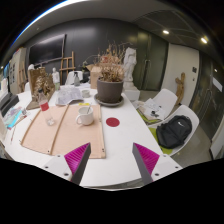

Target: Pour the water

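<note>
White tabletop (120, 140) filled most of the gripper view, and the gripper (112, 160) hovered above its near edge with both magenta pads (77, 157) spread wide and nothing between them. By my reading the task was at its opening step, the approach: no vessel was held and nothing was tilted.

A white cup (86, 115) sat on a tan wooden board (62, 132) that lay on the left half of the table, ahead of the fingers and slightly left. A small clear glass (51, 119) appeared to stand on the same board nearer the left edge. Behind them, toward the far edge, pale kettle-like vessels (68, 95) were grouped, too small to tell apart; one of them was probably the water source. The next move would call for carrying the open jaws forward over the board to whichever vessel held the water and lining them up on its handle or body before closing.

Counted:
- one board
- one white cup
- one glass, as far as I could tell
- one potted dry plant (109, 75) near the far edge
- one red disc (113, 122) just right of the board
- one dark bag (174, 131) on a white chair (190, 118) at the right edge
- a second white chair (161, 103) beyond it
</note>
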